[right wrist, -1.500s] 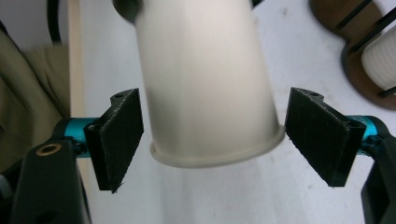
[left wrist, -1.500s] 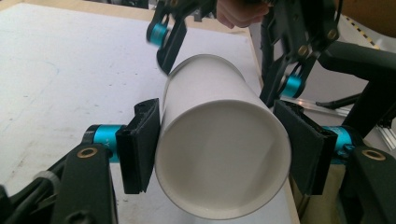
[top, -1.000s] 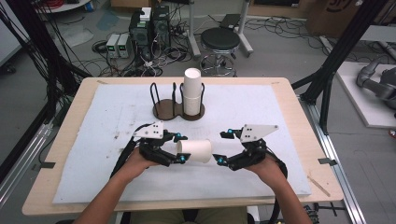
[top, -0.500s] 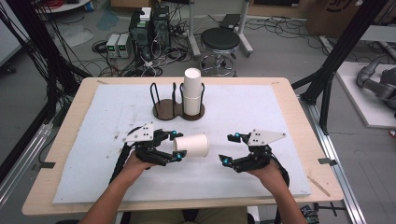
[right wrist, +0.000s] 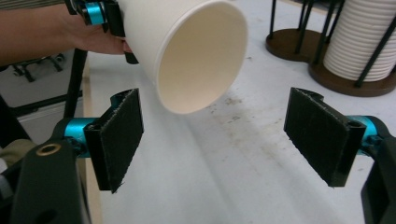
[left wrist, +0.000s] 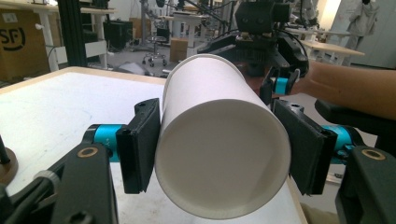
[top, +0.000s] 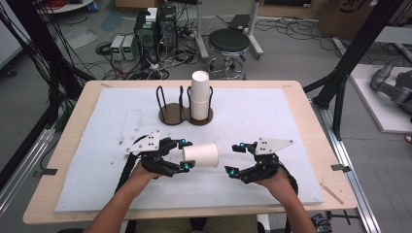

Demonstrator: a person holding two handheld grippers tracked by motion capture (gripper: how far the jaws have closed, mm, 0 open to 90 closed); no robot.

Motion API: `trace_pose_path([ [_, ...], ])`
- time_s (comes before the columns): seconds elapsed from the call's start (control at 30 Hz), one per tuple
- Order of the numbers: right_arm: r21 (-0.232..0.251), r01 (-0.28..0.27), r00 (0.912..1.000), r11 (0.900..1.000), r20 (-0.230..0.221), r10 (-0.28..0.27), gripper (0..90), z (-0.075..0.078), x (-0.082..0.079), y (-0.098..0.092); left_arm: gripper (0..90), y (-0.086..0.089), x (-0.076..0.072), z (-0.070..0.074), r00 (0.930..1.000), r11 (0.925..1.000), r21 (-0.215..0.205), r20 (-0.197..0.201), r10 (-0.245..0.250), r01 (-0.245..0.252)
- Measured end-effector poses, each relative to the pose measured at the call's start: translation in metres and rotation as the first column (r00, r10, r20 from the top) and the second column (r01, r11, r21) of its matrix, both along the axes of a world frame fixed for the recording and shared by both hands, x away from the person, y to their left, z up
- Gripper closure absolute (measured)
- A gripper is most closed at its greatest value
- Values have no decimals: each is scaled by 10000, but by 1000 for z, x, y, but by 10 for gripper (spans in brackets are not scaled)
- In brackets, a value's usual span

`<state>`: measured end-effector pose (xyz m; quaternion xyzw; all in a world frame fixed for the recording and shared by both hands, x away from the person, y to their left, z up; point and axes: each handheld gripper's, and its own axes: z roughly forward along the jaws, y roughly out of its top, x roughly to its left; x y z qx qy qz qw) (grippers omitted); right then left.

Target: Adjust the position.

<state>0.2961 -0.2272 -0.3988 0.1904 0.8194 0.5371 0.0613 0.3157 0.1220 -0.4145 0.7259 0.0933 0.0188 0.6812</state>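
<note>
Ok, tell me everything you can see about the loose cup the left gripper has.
The cup is plain white, paper by the look of it, with a rolled rim and an empty inside. It lies on its side above the white mat, lifted clear of it, its open mouth facing the right gripper. The left gripper clamps its body between both black pads. The right gripper's jaws are open and apart from it. Nothing else touches it.

Cup [top: 201, 155] at frame centre between left gripper [top: 183, 154] and right gripper [top: 233, 159], holder [top: 177, 114] with cup stack [top: 199, 95] above them
</note>
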Motion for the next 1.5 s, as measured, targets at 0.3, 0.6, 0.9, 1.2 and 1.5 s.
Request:
trace_pose_path([
  [0.3, 144, -473, 9986, 9988, -238, 476, 202, -3, 1, 8, 346, -3, -3, 2, 9997, 9997, -148, 131, -215, 217],
  [0.6, 372, -952, 9944, 9948, -435, 968, 202, -5, 2, 19, 346, -9, -5, 0, 9971, 9961, -455, -5, -759, 758],
  [0.9, 573, -1468, 9866, 9875, -641, 1503, 195, -8, 2, 28, 346, -14, -6, -2, 9933, 9921, -502, -52, -1157, 1152],
  [1.2, 776, -1527, 9877, 9852, -215, 1547, 275, -3, 1, 22, 357, -13, -5, -4, 9931, 9928, -320, -161, -1160, 1154],
  [1.5, 564, -1644, 9860, 9848, -192, 1657, 308, -2, 1, 20, 360, -14, -6, -4, 9933, 9936, -73, -252, -1127, 1126],
])
